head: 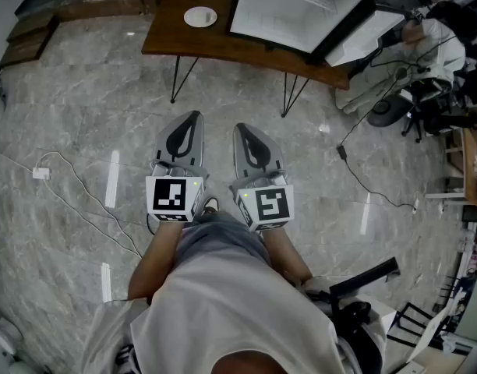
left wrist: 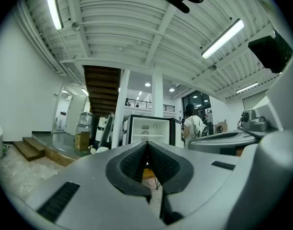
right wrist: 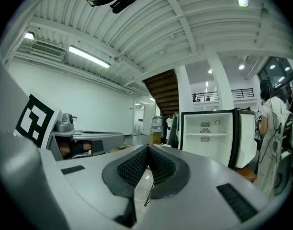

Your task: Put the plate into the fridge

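A small white plate [head: 199, 16] lies on the left part of a wooden table [head: 223, 45], far ahead of both grippers. To its right on the table stands a small fridge [head: 297, 6] with its door open; its white inside shows in both gripper views [left wrist: 147, 131] [right wrist: 208, 133]. My left gripper [head: 194, 115] [left wrist: 147, 143] and right gripper [head: 241, 128] [right wrist: 148, 148] are held side by side, level, over the marble floor in front of the table. Both are shut with nothing between the pads.
Cables [head: 67, 181] [head: 355, 170] trail across the floor on both sides. An office chair [head: 394, 107] and desk clutter stand at the right. A person [left wrist: 190, 126] stands beyond the fridge. Wooden steps [left wrist: 31, 150] lie at the far left.
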`<state>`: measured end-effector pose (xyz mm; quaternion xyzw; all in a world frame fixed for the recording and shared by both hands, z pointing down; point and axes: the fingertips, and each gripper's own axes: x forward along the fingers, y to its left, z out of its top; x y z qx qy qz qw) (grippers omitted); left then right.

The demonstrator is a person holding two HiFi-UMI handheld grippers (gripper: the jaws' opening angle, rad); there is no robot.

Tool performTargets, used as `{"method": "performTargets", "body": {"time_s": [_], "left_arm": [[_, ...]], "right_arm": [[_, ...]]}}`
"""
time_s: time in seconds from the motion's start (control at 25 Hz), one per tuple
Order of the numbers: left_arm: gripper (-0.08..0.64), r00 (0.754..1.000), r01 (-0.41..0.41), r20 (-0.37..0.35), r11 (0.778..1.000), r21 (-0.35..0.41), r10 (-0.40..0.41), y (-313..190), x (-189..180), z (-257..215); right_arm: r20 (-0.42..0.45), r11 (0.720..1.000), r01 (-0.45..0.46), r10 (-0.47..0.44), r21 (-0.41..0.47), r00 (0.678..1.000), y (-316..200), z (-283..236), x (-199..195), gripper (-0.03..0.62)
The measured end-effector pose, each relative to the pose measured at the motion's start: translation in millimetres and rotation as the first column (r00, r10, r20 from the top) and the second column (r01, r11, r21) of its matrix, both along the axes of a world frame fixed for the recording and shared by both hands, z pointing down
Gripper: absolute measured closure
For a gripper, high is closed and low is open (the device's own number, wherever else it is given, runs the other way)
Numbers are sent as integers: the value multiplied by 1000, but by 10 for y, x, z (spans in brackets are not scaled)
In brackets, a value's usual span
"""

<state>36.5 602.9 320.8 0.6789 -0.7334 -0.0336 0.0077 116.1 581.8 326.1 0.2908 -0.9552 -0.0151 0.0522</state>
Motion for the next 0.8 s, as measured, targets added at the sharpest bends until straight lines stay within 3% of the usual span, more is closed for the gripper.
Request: {"method": "performTargets", "body": {"time_s": [0.52, 0.8], "left_arm": [[541, 1000, -14, -3, 1000, -9, 14, -63, 145, -8], [541, 999, 3, 37, 999, -32, -2, -177, 166, 17]], "right_arm": [[10, 999, 22, -22, -30, 1000, 23, 96, 111, 577], [75, 997, 40, -34, -73, 997, -142, 153, 100, 575]]}}
